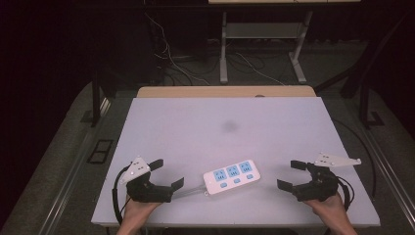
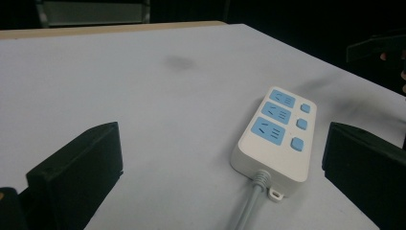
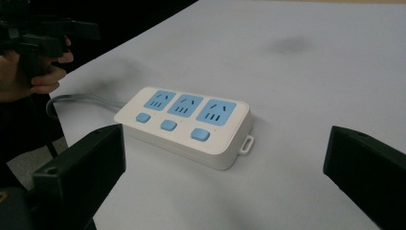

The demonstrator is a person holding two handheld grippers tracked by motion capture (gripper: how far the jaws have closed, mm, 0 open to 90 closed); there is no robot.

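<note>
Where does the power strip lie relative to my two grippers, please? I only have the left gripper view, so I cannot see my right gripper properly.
Observer: In the high view the power strip lies on the white table between the left gripper and the right gripper, touching neither.
Operator: Thank you. Is the right gripper open?
Observer: Yes. The right gripper view shows its jaws wide apart, with nothing between them.
Operator: Which way does the cable run?
Observer: The grey cable leaves the strip's end nearer the left gripper and runs towards the table's near edge.
</note>
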